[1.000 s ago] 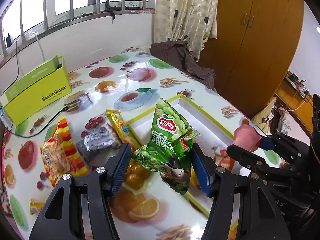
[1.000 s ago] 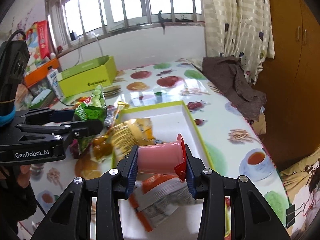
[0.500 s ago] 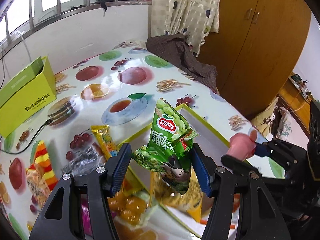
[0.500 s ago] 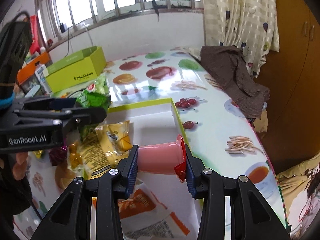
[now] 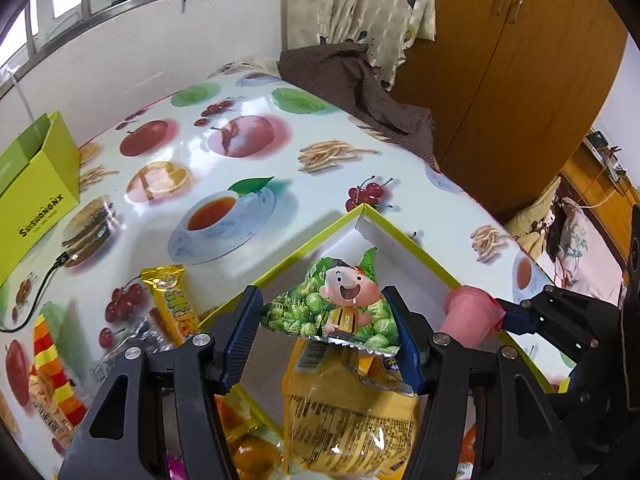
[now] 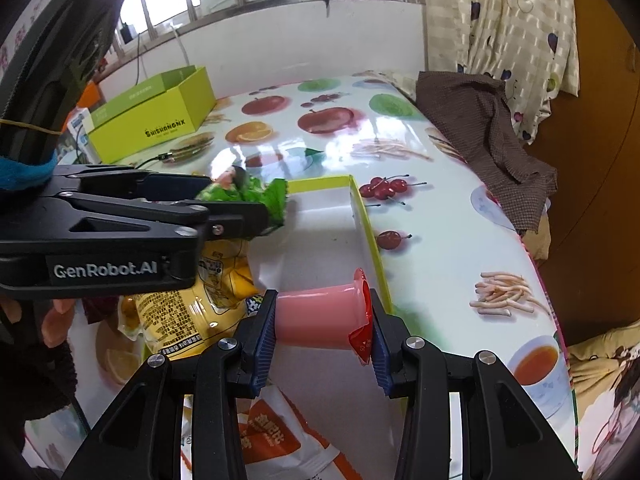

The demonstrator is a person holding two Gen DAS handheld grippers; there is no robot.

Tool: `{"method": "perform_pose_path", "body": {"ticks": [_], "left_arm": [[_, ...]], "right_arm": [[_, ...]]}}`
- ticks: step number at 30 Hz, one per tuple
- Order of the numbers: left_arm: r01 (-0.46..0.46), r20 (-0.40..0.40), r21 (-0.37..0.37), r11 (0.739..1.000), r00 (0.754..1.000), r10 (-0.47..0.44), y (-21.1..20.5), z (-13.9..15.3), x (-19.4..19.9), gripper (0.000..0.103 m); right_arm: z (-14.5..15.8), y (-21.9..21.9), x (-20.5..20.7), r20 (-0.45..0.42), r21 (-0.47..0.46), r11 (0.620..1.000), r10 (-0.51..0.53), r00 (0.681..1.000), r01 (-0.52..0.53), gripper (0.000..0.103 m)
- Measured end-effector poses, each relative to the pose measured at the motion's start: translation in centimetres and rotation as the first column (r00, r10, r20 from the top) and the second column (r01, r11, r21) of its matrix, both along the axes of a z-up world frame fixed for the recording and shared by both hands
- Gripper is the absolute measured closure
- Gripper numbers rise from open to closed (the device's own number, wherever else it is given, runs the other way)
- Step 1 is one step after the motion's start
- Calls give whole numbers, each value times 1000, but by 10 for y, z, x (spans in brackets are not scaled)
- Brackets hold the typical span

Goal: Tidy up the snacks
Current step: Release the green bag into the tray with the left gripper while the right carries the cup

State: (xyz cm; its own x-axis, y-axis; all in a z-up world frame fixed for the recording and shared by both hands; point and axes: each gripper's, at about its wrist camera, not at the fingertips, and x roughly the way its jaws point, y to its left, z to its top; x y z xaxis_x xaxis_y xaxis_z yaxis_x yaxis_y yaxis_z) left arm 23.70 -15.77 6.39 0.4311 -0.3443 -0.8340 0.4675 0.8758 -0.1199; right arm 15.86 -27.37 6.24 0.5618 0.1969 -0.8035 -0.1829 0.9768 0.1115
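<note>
In the left wrist view my left gripper (image 5: 324, 316) is shut on a green pea snack packet (image 5: 336, 308), held over the far corner of a white tray with a yellow-green rim (image 5: 304, 248). A yellow packet (image 5: 348, 420) lies in the tray beneath it. My right gripper (image 6: 320, 320) is shut on a pink jelly cup (image 6: 316, 316) that lies sideways, red lid to the right, above the tray (image 6: 364, 220). The cup (image 5: 468, 316) also shows at the right of the left wrist view. The left gripper (image 6: 240, 208) with the green packet (image 6: 244, 194) sits to the left of the cup.
An orange-and-white packet (image 6: 272, 440) lies in the tray's near part. A gold bar (image 5: 172, 300), a silver wrapper (image 5: 132, 344) and a striped packet (image 5: 48, 360) lie left of the tray. A green box (image 6: 160, 116) stands at the back left, a brown cloth (image 6: 480, 120) on the far right edge.
Both grippers have moved forward and down over the tray. The green packet has tipped over in the left jaws and shows its cartoon side. The pink cup stays gripped.
</note>
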Motion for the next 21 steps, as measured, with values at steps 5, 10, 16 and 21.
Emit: {"method": "perform_pose_path", "body": {"ticks": [5,10,16,21], "left_arm": [[8,-13,9,1000,1000,-7,-6,-7,5,42],[28,-28,-8,1000,999,-28,-12,-10,6,42],[26,-42,-11,1000,999,-27,-17,-14,8,41],[28,-51,-13,1000,998,-29,-18,-16,9,41]], "right_arm": [[-6,2,4,-15,-2,1000,10,1000,-10,63],[-10,2,7,-29,-3,1000,9,1000,-9,63],[-13,1,8,-38,-6,1000,7,999,-8,63],[-12,3,9,-29,-22,1000,9,1000,-10,63]]}}
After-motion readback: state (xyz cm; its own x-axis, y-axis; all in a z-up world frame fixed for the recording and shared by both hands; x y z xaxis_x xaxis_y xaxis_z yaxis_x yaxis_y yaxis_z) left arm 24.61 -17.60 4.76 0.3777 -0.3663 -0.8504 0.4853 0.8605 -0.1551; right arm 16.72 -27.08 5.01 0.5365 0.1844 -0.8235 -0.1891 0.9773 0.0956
